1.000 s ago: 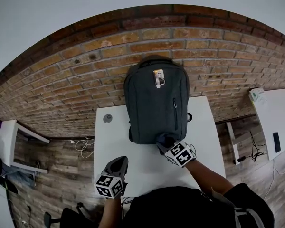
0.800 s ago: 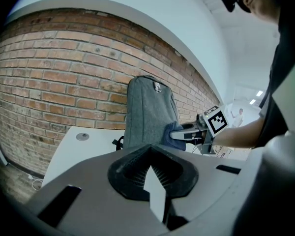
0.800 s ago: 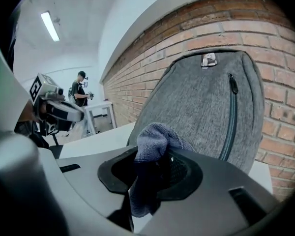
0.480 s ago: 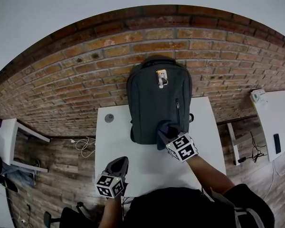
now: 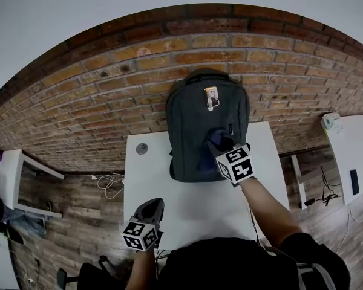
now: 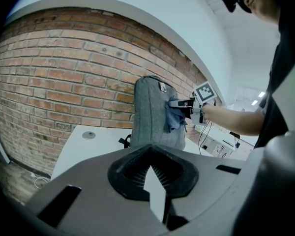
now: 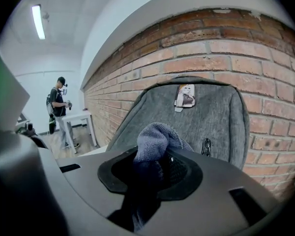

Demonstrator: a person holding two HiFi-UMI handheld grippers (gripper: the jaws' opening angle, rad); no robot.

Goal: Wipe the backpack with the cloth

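Since a second earlier, the right gripper [image 5: 222,145] had climbed from the bottom edge of the backpack [image 5: 193,125] to about the middle of its front panel, taking the cloth [image 5: 215,138] with it. The left gripper [image 5: 149,212] had not shifted from the near edge of the white table [image 5: 187,207].

Seen along the right gripper's own jaws, the blue-grey cloth was bunched between them, its rounded fold bulging out past the tips and pressed against the grey fabric, below the small tag [image 7: 185,96] and just left of the zip pull [image 7: 205,146]. Those jaws were clamped narrowly on the cloth.

The left gripper's jaws met at their tips with nothing between them, and they pointed across the table toward the backpack, well apart from it.

The backpack stood upright on the far part of the table, its back against the brick wall [image 5: 109,95], long axis vertical, handle end uppermost, front panel facing the person.
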